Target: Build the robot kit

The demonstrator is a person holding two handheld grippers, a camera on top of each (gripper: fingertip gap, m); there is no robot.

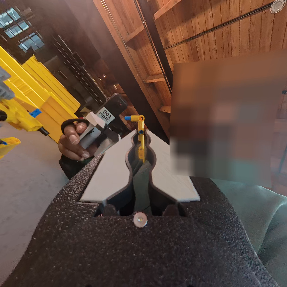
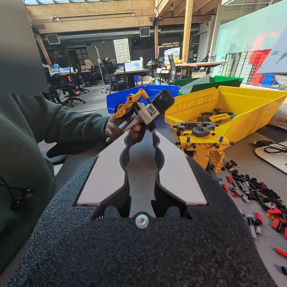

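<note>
The left tongs (image 1: 141,132) pinch a thin yellow angled beam (image 1: 141,139) near their tips, raised off the worktop (image 2: 248,163); a slight twist could lever it loose. The right tongs (image 2: 140,133) gape empty, with bare room ahead but the yellow model (image 2: 201,142), scattered pins (image 2: 254,195) and yellow bin (image 2: 233,99) crowding the right.

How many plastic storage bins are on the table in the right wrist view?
3: a yellow bin nearest, holding parts; a blue bin left of it; a green bin behind. Others may be hidden.
</note>
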